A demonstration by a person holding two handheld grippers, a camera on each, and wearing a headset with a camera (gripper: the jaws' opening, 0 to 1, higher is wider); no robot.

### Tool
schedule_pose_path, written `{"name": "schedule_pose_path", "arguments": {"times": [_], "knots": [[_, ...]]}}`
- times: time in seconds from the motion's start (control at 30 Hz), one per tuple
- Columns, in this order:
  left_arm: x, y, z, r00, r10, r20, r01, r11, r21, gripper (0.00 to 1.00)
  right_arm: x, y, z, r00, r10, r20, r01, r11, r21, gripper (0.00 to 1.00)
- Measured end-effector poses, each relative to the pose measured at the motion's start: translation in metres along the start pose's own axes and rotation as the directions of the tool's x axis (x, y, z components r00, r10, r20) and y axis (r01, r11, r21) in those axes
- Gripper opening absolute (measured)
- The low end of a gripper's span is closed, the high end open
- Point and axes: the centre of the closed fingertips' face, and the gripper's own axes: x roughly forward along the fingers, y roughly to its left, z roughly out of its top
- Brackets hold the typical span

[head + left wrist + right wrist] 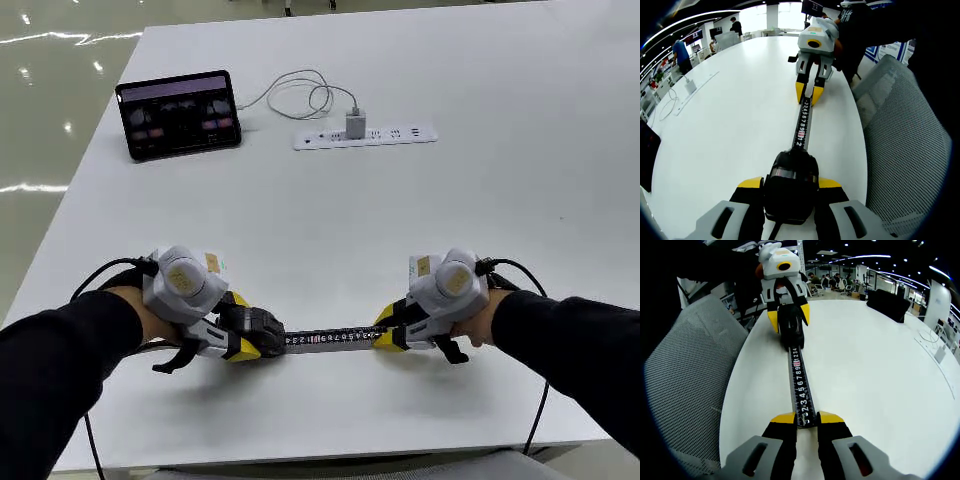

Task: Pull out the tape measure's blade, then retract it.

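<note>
1. The table (pixel 400 200) is a broad white slab with a smooth matte top and a rounded near edge. It carries everything listed below except the chair.
2. The chair (pixel 905 130) stands at the near edge. In both gripper views its back is a curved panel of grey woven mesh.
3. The tablet (pixel 179 113) is a flat dark rectangle with rounded corners. It stands tilted at the far left of the table, with its screen lit.
4. The power strip (pixel 366 137) is a long white plastic bar lying right of the tablet. A small white block charger (pixel 356 124) is plugged into it, and a thin pale cable (pixel 300 92) loops behind the charger toward the tablet.
5. Your left gripper (pixel 245 327) has a grey-white moulded body and black fingers with yellow tips. Its jaws are clamped on the sides of the tape measure case (pixel 791 182), near the front edge of the table.
6. Your right gripper (pixel 383 330) is of the same build and faces the left one. Its jaws are pinched on the free end of the blade (pixel 800 385).
7. The tape measure case is a chunky black housing with rounded corners and a rubbery look.
8. The blade is a narrow dark strip with pale numerals and a red mark. It runs straight from the case mouth to the right gripper, low over the table.
</note>
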Motion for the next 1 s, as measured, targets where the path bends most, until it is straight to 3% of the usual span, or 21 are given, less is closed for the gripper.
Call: {"name": "schedule_pose_path", "arguments": {"times": [1.0], "knots": [[0.001, 0.002, -0.001, 1.0000, 0.007, 0.003, -0.007, 1.000, -0.007, 0.34, -0.015, -0.006, -0.018, 0.9996, -0.018, -0.020, 0.018, 1.000, 0.006, 0.10]]}}
